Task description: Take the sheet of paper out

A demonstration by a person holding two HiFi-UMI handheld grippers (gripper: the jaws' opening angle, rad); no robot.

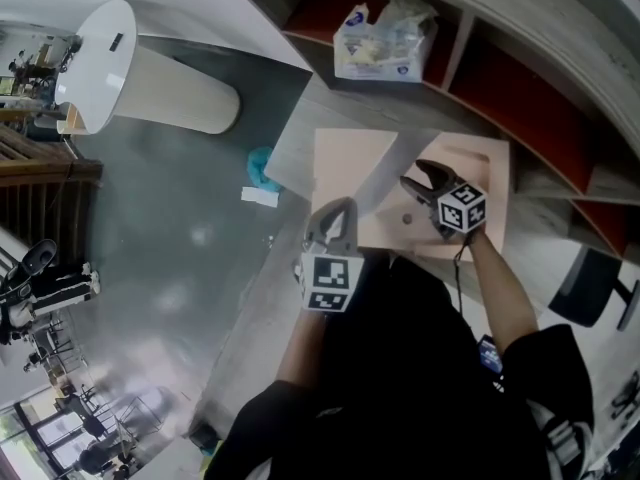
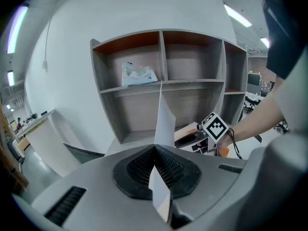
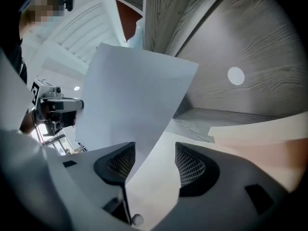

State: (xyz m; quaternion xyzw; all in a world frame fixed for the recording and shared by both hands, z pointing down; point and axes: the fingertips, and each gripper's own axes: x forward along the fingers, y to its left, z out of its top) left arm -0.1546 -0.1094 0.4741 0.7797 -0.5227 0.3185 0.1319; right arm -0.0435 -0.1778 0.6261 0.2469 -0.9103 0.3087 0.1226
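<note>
Shelf unit (image 1: 470,58) stands behind the tabletop (image 1: 335,103), on which a peach folder (image 1: 480,188) lies flat. Step in hand, by judgement: drawing the sheet of paper (image 1: 390,173) clear of that folder. Extraction looks nearly complete. The sheet stands up off the folder, one corner clenched in the left tool (image 1: 340,213), jaws pressed together on it. Right tool (image 1: 425,183) is released, jaws wide apart over the folder – the sheet's lower edge passes between them with neither pad pressing it. Next move calls for lifting the sheet fully away without its free edge snagging on the folder or the right tool.
</note>
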